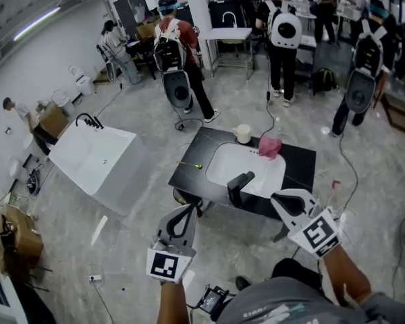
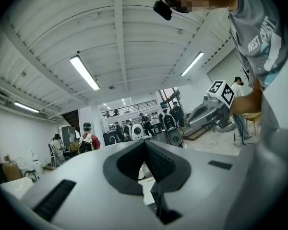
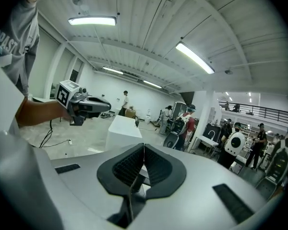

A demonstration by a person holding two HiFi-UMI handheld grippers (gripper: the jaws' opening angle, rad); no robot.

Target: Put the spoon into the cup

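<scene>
My left tongs [image 1: 189,213] and right tongs [image 1: 278,198] are both pinched together, empty, at six o'clock of the bench [image 1: 300,164]. The spoon [image 1: 191,165] lies at nine and the cup [image 1: 243,133] at twelve, so I judge pickup hasn't begun.

A black desk [image 1: 187,181] stands on the grey marbled floor [image 1: 155,113]. A white basin [image 1: 246,167] is set into its top and takes up most of the middle. A dark tap [image 1: 239,185] rises at the basin's near edge. A pale cup [image 1: 243,133] stands upright at the far edge of the desk, and a crumpled pink cloth [image 1: 270,146] lies just beside it, at the basin's far rim. A thin spoon [image 1: 191,165] lies flat on the bare black strip left of the basin, well apart from the cup.
</scene>
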